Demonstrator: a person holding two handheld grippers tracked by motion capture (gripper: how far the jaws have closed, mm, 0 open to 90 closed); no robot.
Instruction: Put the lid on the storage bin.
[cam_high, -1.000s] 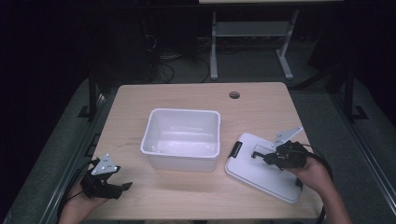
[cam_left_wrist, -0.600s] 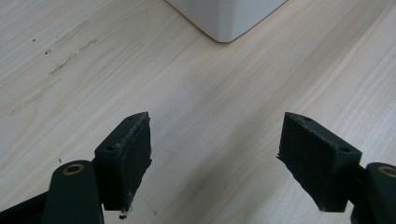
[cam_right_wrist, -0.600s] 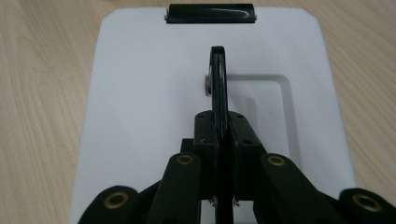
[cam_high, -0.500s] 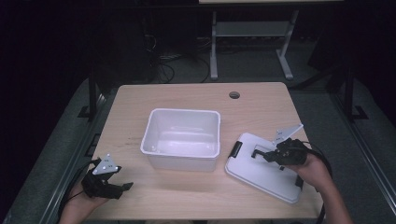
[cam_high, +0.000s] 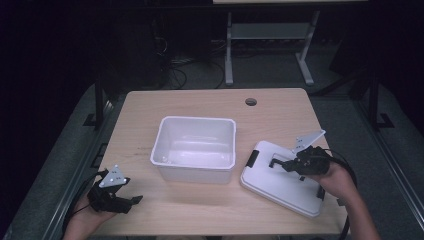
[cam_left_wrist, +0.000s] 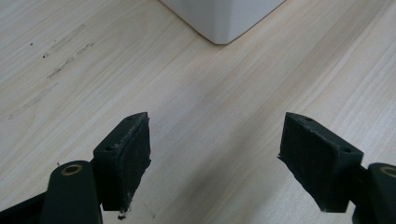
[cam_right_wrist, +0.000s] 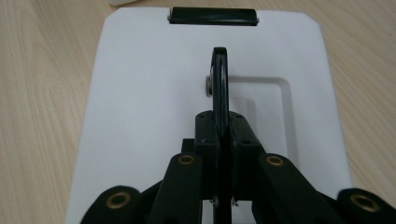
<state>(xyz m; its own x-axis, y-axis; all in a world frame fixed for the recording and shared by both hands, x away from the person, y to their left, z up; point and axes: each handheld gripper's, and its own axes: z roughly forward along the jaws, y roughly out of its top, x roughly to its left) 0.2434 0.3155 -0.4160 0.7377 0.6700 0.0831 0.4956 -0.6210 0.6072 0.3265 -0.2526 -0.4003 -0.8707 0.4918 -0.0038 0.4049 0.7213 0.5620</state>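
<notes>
Table (cam_high: 210, 102) evenly lit from above, room beyond it sunk in black, soft shadows, mild glare on white lid (cam_right_wrist: 154, 84), near jaws slightly soft, faint grain

Room's v. dark; light falls mostly on the table (cam_high: 200, 102), a pale wood-grain top w/ rounded corners & a round cable hole (cam_high: 251, 102) near its far edge. Faint scuff marks (cam_left_wrist: 56, 70) on the wood. Grey carpet floor (cam_high: 350, 120) around it. Behind: a white metal stand (cam_high: 265, 37) w/ splayed legs, loose cables (cam_high: 175, 75) on the floor beside it.
</notes>
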